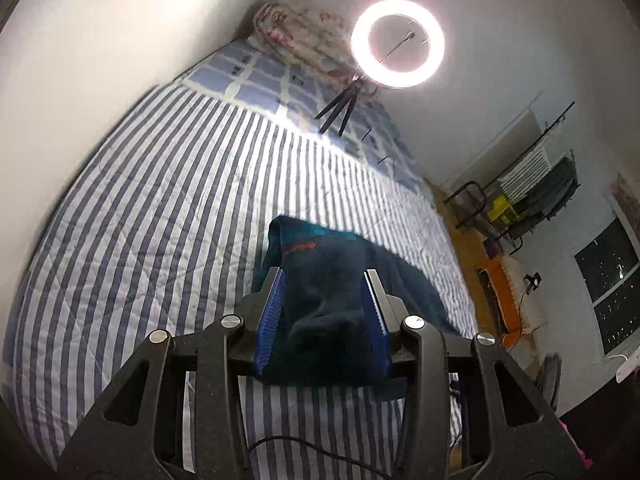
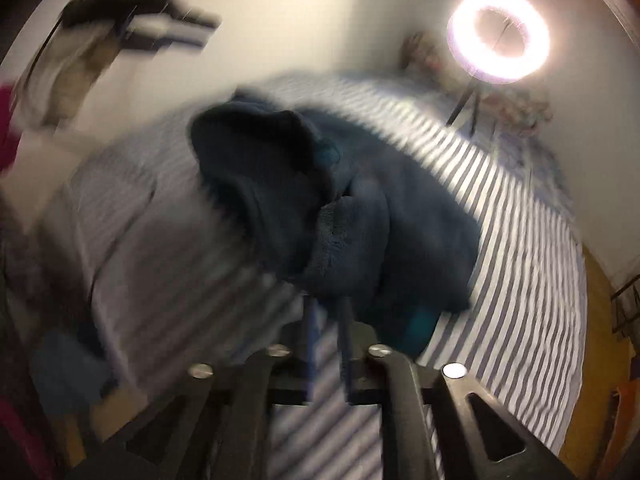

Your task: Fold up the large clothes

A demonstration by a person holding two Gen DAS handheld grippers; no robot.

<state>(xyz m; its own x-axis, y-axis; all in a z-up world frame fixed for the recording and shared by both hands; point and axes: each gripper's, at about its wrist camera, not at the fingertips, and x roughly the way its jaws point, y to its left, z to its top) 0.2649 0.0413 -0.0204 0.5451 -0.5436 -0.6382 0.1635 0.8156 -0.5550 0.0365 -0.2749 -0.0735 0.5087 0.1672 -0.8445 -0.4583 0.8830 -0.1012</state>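
Observation:
A dark teal fleece garment [image 1: 328, 312] with an orange label lies bunched on the striped bed [image 1: 160, 220]. In the left wrist view my left gripper [image 1: 323, 276] is shut on a thick wad of it, and fleece fills the whole gap between the blue pads [image 1: 272, 320]. The right wrist view is motion-blurred. There the garment [image 2: 360, 220] rises as a tall heap over the bed [image 2: 520, 260]. My right gripper [image 2: 325, 300] has its fingers close together, with the tips buried in the lower fold of the fleece, shut on it.
A lit ring light [image 1: 398, 7] on a small tripod [image 1: 340, 108] stands at the far end of the bed, beside floral bedding [image 1: 296, 28]. A wall runs along the left. To the right are a wooden floor, a clothes rack [image 1: 540, 184] and a dark window [image 1: 612, 280].

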